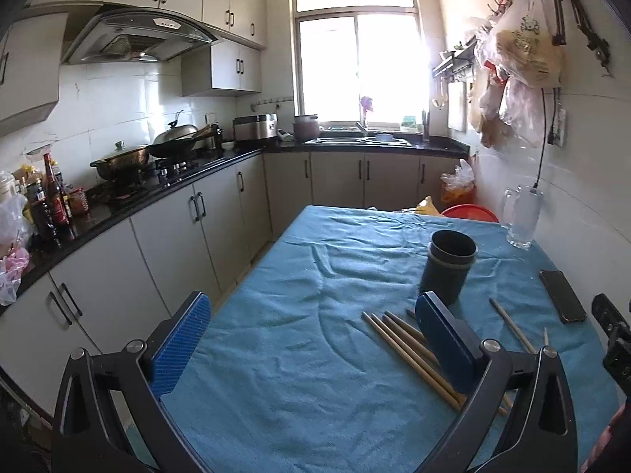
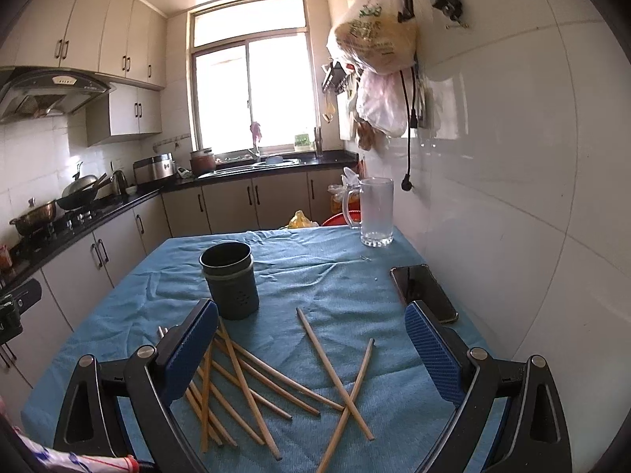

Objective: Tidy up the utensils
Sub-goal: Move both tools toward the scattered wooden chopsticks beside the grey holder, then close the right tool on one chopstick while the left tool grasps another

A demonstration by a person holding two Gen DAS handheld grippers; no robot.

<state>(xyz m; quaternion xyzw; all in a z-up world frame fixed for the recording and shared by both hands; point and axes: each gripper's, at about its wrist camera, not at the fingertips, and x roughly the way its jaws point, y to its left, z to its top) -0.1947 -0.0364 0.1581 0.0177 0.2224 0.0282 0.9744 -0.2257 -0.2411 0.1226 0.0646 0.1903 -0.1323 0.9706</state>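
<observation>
Left wrist view: the left gripper (image 1: 311,339) sits low in the frame, its blue pads wide apart with nothing between them, above a blue cloth (image 1: 276,354) that covers the table. A dark holder (image 1: 447,270) stands upright right of centre, its mouth open and nothing showing above the rim. The chopsticks (image 1: 402,349) lie flat on the cloth in the lower right, just in front of the holder, partly hidden behind the right-hand pad. A phone (image 1: 562,295) lies face up at the right edge, and a glass mug (image 1: 522,216) stands at the far right corner by the wall. A counter with pots runs along the left of the frame.

Right wrist view: the right gripper (image 2: 311,341) is likewise spread, empty, low in the frame. The chopsticks (image 2: 252,378) are scattered in a loose, crossed pile in the lower centre and lower left, between and below the pads; some lie over others. The holder (image 2: 230,283) stands just beyond them, left of centre, near the left pad's tip. The phone (image 2: 422,289) lies right of centre, its near end behind the right pad. The mug (image 2: 374,211) stands upper right against the white wall.
</observation>
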